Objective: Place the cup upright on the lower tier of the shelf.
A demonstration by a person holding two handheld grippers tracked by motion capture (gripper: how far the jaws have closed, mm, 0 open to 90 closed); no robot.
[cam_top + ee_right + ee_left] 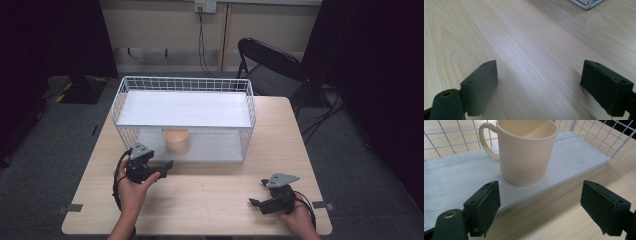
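Here, mug (pixel 526 152) just beyond left hand-held gripper (pixel 540 206) — untouched.

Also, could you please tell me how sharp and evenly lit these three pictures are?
High view: table lit, surroundings very dark. Left gripper view: mug fairly sharp, softly shaded. Right gripper view: wood grain clear, left pad blurred and dim.

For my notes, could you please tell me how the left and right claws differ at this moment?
The left claw points at the mug on the rack's lower shelf; the right claw faces bare table. The left sits by the rack, the right near the table's front edge. Both are open and empty.
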